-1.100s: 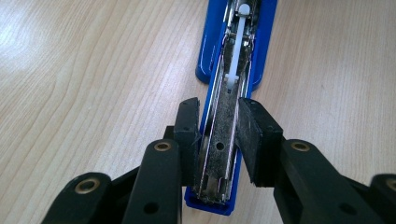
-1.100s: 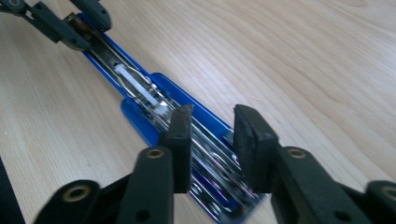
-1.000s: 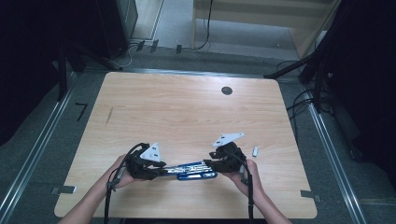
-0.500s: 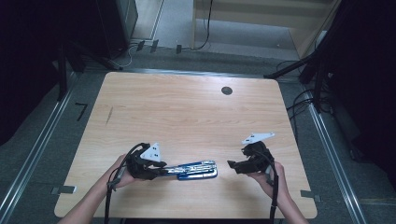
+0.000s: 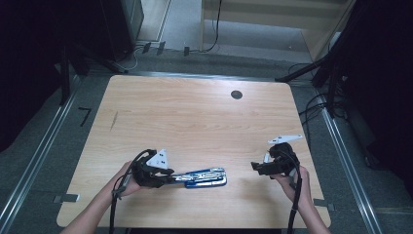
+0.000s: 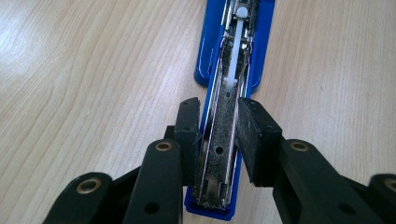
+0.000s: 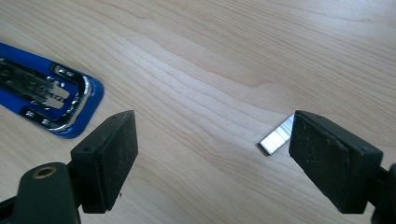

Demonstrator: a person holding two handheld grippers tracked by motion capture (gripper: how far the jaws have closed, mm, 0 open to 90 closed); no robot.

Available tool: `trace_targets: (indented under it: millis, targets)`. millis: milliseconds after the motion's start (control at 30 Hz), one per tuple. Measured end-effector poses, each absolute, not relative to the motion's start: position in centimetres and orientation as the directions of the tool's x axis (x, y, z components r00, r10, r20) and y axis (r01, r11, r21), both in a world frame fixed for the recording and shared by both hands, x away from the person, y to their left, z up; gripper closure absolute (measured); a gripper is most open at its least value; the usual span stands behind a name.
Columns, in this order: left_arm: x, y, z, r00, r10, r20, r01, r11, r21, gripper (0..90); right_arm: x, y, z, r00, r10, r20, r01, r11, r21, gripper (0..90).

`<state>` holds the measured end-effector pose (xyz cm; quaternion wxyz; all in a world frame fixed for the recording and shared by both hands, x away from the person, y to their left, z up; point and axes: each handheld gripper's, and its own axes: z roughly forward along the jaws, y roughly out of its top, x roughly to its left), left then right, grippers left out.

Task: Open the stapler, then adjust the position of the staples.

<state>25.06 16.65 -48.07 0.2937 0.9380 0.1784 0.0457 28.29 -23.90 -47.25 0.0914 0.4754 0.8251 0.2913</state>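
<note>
stapler [image 6: 229, 135] clamped between left gripper [image 6: 218, 133] pads; right gripper [image 7: 219, 158] open beside it

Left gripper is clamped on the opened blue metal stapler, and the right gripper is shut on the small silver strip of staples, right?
Not quite. The left gripper is clamped on the opened blue metal stapler, but the right gripper is open: its jaws have just been opening and stand wide apart. The small silver strip of staples lies on the wooden table beside one pad, ungripped, as the right gripper view shows.
</note>
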Motion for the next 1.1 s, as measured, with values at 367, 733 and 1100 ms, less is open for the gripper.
trace_targets:
  millis: [367, 733, 1100]
  targets:
    - [25.0, 16.6, -48.0, 0.932, 0.361, -0.010, 0.304, -0.769, 0.563, 70.8, 28.8, -25.2, -47.6, -0.488, 0.864, 0.124, 0.753, 0.344, 0.561, 17.4]
    - [25.0, 16.5, -48.0, 0.933, 0.360, -0.012, 0.304, -0.768, 0.563, 70.8, 29.8, -26.1, -48.4, -0.426, 0.893, 0.142, 0.789, 0.290, 0.542, 18.3]
    - [25.1, 16.4, -48.0, 0.934, 0.356, -0.015, 0.302, -0.769, 0.563, 70.9, 31.0, -26.4, -49.6, -0.362, 0.924, 0.118, 0.810, 0.250, 0.531, 28.1]
